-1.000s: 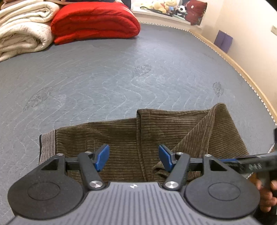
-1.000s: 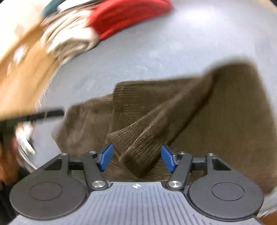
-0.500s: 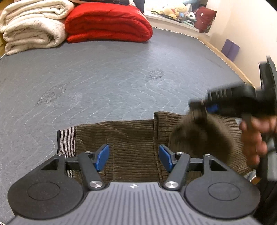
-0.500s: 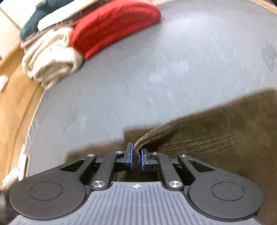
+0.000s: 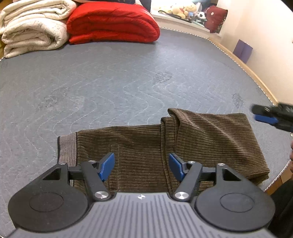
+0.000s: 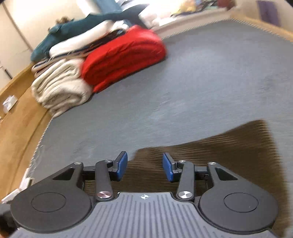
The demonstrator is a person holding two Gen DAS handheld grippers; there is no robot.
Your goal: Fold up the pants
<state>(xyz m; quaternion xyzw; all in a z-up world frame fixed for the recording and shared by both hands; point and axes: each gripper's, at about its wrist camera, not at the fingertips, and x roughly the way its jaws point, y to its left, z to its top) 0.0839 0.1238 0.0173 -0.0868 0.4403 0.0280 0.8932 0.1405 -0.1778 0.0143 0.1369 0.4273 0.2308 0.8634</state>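
A big grey quilted mat (image 5: 113, 76) covers the floor, with wavy stitch lines on it. At the far left of the mat sits a stack of cream blankets (image 5: 34, 29). Just to its right, touching it, is a folded red blanket (image 5: 113, 23). Further right, on a ledge by the wall, are some soft toys (image 5: 183, 12) and a dark red cushion (image 5: 218, 18). A purple thing (image 5: 242, 50) leans on the right wall. In the right wrist view, a wooden floor (image 6: 16, 117) shows past the left edge of the mat, and a teal cloth (image 6: 73, 34) lies on top of the blanket pile.

The pants (image 5: 164, 144) are brown and ribbed. They lie flat on the near part of the mat, close to its right edge. The striped waistband (image 5: 67, 150) is at the left end. The right part is folded over on top, with a small lifted corner at the fold.

The left gripper (image 5: 142, 165) hangs above the pants with its blue pads spread apart, holding nothing. The right gripper (image 6: 144, 165) is also above the pants, its pads apart and holding nothing. That view is blurry.
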